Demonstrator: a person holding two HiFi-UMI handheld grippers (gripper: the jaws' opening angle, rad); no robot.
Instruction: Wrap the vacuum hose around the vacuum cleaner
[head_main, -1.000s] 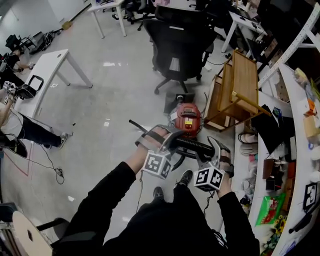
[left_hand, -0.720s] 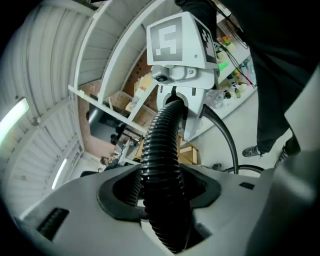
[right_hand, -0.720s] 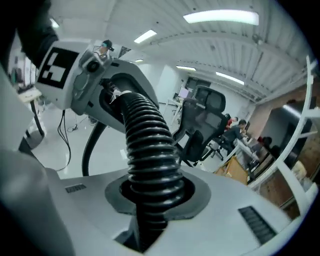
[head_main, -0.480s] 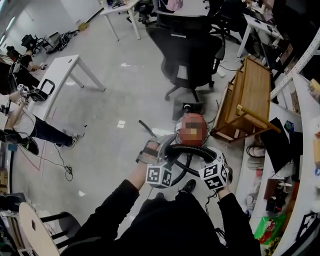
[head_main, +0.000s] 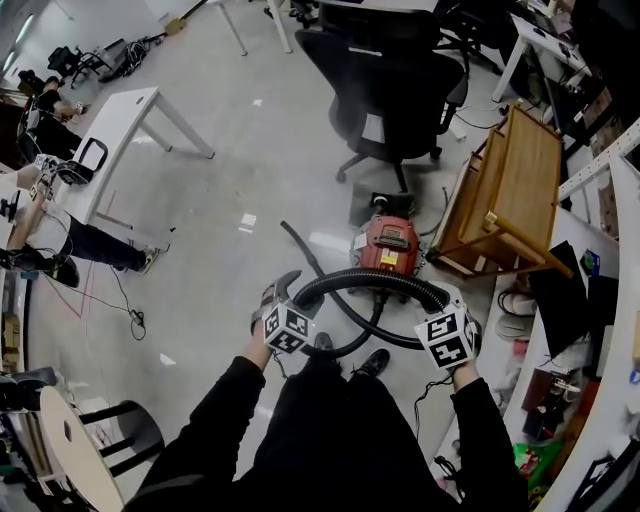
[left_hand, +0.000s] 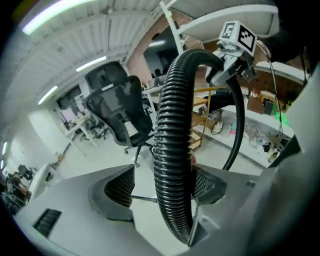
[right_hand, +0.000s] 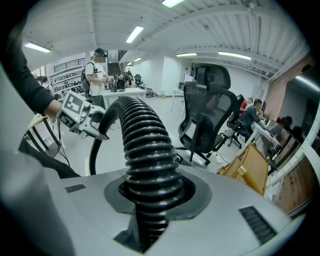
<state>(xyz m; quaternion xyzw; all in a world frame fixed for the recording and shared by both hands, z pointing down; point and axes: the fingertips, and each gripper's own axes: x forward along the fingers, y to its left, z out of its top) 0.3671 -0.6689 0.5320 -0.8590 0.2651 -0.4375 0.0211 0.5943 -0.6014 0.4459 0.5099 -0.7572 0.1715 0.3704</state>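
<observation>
Hose (head_main: 365, 283): black, ribbed. It arches between both grippers, just in front of the red vacuum (head_main: 388, 245) on the floor, and no turn is laid round it yet.
Right gripper (head_main: 448, 305): jaws just closed, narrow, clamped on hose.
Left gripper (head_main: 278, 297): jaws just opened, wide. Hose lies loose between them, against one pad.
Step, as judged: regrip for a loop.
Handling: slide left along hose before closing, hold tension with right, and lay the coil low without kinks.
</observation>
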